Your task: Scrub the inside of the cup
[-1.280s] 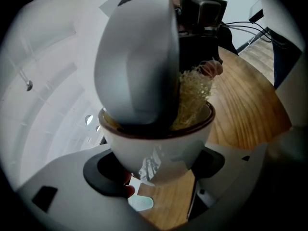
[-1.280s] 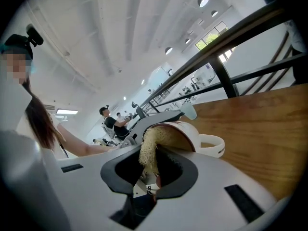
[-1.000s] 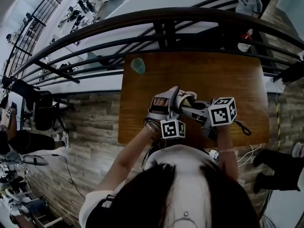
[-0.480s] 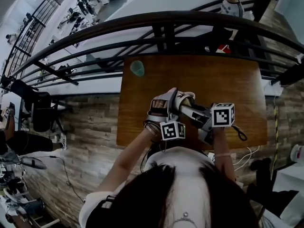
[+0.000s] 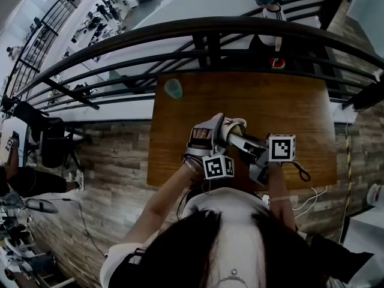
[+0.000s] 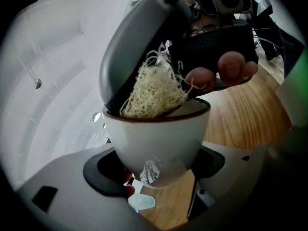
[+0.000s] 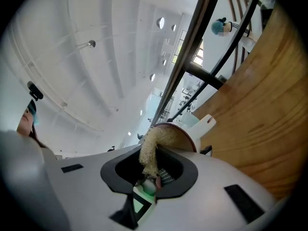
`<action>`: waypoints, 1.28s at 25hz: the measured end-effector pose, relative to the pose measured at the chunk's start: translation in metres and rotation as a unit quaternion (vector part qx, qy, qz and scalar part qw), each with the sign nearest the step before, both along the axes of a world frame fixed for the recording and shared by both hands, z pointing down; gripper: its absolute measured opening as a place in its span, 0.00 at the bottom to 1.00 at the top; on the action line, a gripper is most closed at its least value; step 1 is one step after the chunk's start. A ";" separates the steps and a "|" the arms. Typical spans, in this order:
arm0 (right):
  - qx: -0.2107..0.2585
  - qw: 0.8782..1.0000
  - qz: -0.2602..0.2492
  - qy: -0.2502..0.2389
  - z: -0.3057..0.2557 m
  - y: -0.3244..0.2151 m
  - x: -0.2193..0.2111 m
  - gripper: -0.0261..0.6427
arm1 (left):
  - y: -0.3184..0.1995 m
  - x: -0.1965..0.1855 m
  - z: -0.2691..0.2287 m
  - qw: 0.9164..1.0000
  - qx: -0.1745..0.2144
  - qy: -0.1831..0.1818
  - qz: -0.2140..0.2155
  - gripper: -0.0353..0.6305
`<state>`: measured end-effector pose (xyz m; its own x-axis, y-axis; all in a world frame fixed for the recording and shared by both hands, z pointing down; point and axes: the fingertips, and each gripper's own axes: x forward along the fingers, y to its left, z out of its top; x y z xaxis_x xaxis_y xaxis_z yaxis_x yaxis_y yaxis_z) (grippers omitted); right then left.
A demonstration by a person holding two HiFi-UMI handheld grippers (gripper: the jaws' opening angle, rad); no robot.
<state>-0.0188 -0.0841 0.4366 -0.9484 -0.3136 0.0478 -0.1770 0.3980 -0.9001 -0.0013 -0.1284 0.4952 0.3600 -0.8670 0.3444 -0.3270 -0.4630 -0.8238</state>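
Cup [image 6: 159,138] clamped in left gripper [image 6: 159,170] near front edge of table [image 5: 288,107]; scrubber [image 7: 149,153], pinched in right gripper [image 7: 149,177], inside cup, rolled since a second ago: scrubbing under way.

I am the left gripper [image 6: 158,173], and my jaws press on either side of a white cup [image 6: 159,143] with a dark brown rim, holding it upright and clear of the wooden table [image 6: 250,119], which shows below and to the right. From above, the other gripper [image 6: 144,100] reaches down into the cup's mouth, carrying a pale, stringy scrubber [image 6: 151,88] that sits partly inside the rim. A hand [image 6: 221,73] grips that gripper's black body.
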 end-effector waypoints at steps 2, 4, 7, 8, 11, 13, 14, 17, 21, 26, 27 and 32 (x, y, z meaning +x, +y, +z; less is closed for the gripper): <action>-0.007 1.000 0.003 0.003 0.003 0.000 0.002 0.16 | 0.000 0.000 0.000 1.000 0.001 0.001 -0.001 0.64; -0.005 1.000 0.002 -0.006 0.000 -0.001 0.001 0.16 | -0.001 -0.001 0.000 1.000 0.004 0.001 -0.003 0.64; -0.010 1.000 0.005 -0.025 -0.003 -0.001 0.001 0.16 | -0.001 -0.001 0.001 1.000 0.005 0.004 -0.007 0.64; -0.015 0.999 0.009 -0.028 -0.002 -0.002 0.002 0.16 | -0.002 -0.001 0.001 1.000 0.007 0.006 -0.009 0.64; -0.030 0.998 0.021 -0.050 -0.003 -0.003 0.006 0.16 | -0.002 0.000 -0.002 1.000 0.011 0.011 -0.012 0.64; -0.035 0.997 0.025 -0.066 -0.005 -0.005 0.008 0.16 | -0.003 0.001 -0.003 1.000 0.012 0.013 -0.013 0.64; -0.037 0.996 0.026 -0.072 -0.006 -0.006 0.008 0.16 | -0.003 0.000 -0.004 1.000 0.012 0.014 -0.013 0.64; -0.039 0.996 0.022 -0.076 -0.005 -0.007 0.009 0.16 | -0.003 0.001 -0.004 1.000 0.010 0.014 -0.010 0.64; -0.028 0.998 0.008 -0.061 -0.004 -0.005 0.008 0.16 | -0.003 0.003 0.000 1.000 0.003 0.013 -0.008 0.64; 0.011 0.999 -0.027 -0.022 -0.008 -0.003 0.004 0.16 | -0.003 0.005 0.000 1.000 -0.002 0.017 -0.003 0.64; 0.017 0.999 -0.034 -0.011 -0.008 -0.003 0.003 0.16 | -0.004 0.005 0.000 1.000 -0.002 0.018 -0.004 0.64; 0.038 0.997 -0.059 0.039 -0.005 0.001 -0.001 0.16 | -0.003 0.001 -0.002 1.000 0.000 0.015 -0.008 0.64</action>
